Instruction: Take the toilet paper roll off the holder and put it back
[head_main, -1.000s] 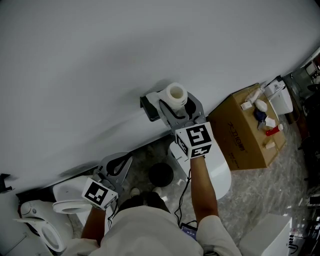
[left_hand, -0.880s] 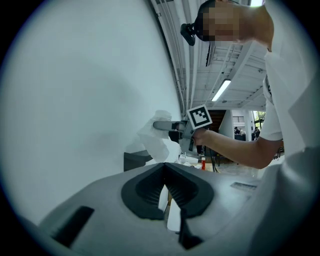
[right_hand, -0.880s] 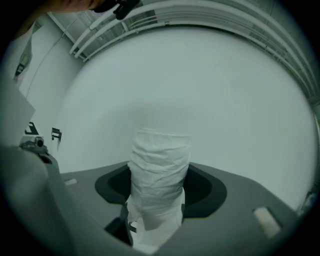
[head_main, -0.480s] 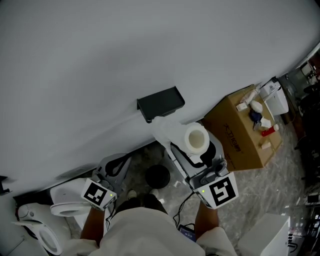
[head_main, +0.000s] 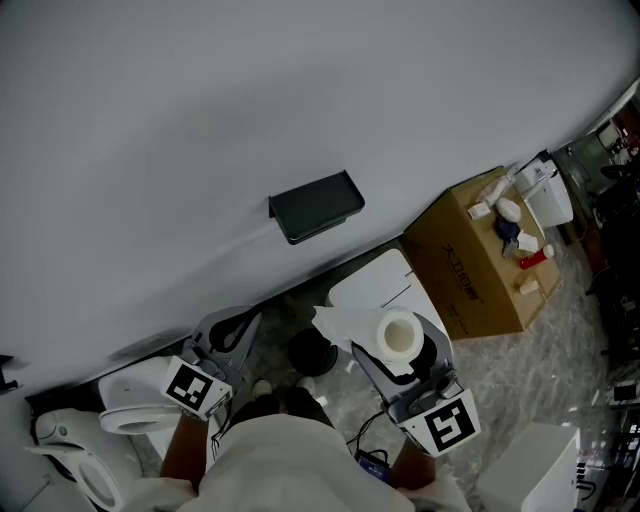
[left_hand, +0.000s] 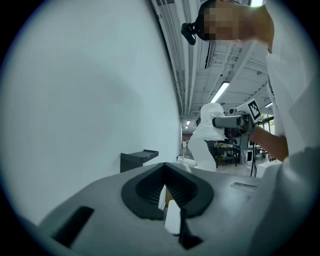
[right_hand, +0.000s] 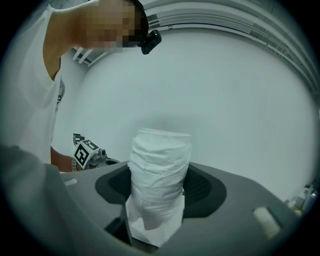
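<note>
Grey wall (right_hand: 225, 95) behind toilet paper roll (right_hand: 160, 165), base hidden, pinched by right claw (right_hand: 161, 187); left claw (left_hand: 164, 171) closed.

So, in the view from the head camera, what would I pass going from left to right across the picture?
White toilet → left tongs → black wall holder → toilet paper roll → cardboard box

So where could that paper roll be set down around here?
The black holder on the wall is bare on top, and so is the white lid between it and the cardboard box. The box top is crowded with small items.
</note>
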